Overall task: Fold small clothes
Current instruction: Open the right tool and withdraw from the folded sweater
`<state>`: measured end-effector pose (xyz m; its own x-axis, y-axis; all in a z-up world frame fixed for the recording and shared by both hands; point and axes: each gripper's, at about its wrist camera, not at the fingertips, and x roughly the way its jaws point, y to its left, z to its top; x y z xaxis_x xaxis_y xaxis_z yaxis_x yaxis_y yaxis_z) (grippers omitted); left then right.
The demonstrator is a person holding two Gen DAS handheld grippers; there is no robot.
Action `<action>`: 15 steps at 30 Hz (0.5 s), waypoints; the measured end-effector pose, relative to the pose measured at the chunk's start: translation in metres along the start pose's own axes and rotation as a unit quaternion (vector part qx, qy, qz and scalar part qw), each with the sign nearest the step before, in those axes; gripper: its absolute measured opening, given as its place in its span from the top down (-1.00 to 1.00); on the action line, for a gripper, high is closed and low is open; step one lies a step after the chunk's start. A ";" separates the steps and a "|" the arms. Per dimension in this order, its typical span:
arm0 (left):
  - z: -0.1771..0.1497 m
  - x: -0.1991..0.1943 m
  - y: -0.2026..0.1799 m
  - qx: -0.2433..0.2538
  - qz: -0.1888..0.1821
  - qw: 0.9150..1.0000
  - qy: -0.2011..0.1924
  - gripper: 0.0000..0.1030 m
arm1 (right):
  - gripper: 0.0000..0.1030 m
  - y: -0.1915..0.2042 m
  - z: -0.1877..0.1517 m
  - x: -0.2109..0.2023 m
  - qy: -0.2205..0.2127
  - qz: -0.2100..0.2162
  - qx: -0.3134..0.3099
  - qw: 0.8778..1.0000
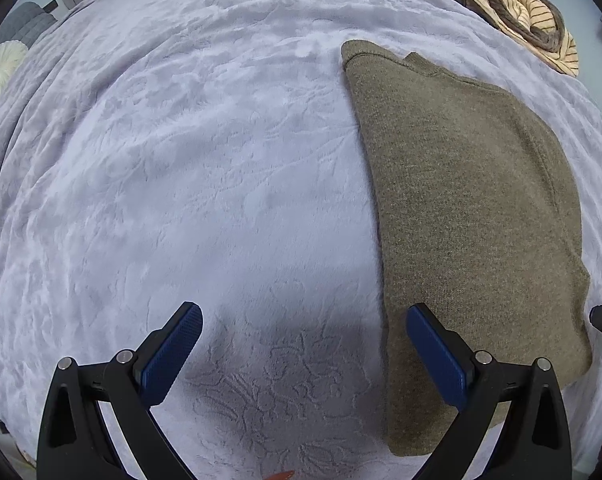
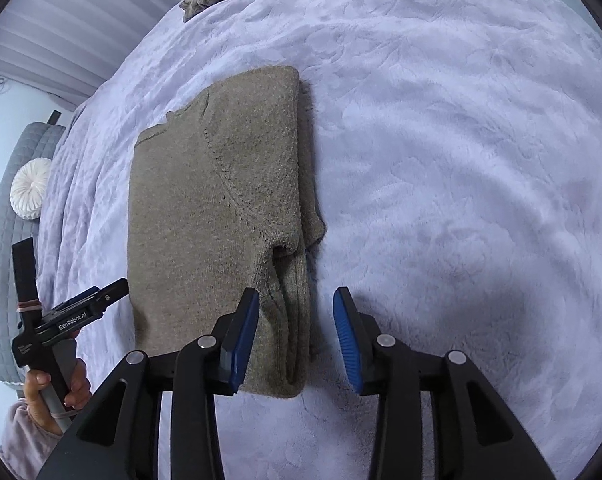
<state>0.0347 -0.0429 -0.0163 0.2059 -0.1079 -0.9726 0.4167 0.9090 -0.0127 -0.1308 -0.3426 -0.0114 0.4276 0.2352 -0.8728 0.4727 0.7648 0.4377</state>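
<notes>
lavender bedspread (image 1: 181,160), one folded sweater (image 1: 469,220) lying flat on it
left gripper (image 1: 303,354) hangs wide open and empty beside the sweater's long edge; right gripper (image 2: 297,336) stands partly open over the doubled near edge, gripping nothing, so the fold looks set down to lie; more clothes (image 1: 517,12) wait heaped at the far side, likely next

Both wrist cameras looked steeply down from close above a lavender blanket (image 1: 181,160), sharing the folded olive sweater (image 1: 469,208) from its opposite sides.
</notes>
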 end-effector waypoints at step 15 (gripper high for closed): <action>0.003 0.007 0.006 -0.008 -0.006 1.000 0.017 -0.99 | -0.06 -0.012 0.008 0.008 0.015 0.024 0.015 0.999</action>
<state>0.0412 -0.0399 -0.0228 0.1706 -0.1053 -0.9797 0.4050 0.9139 -0.0277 -0.1274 -0.3546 -0.0219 0.4279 0.2889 -0.8564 0.4752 0.7341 0.4850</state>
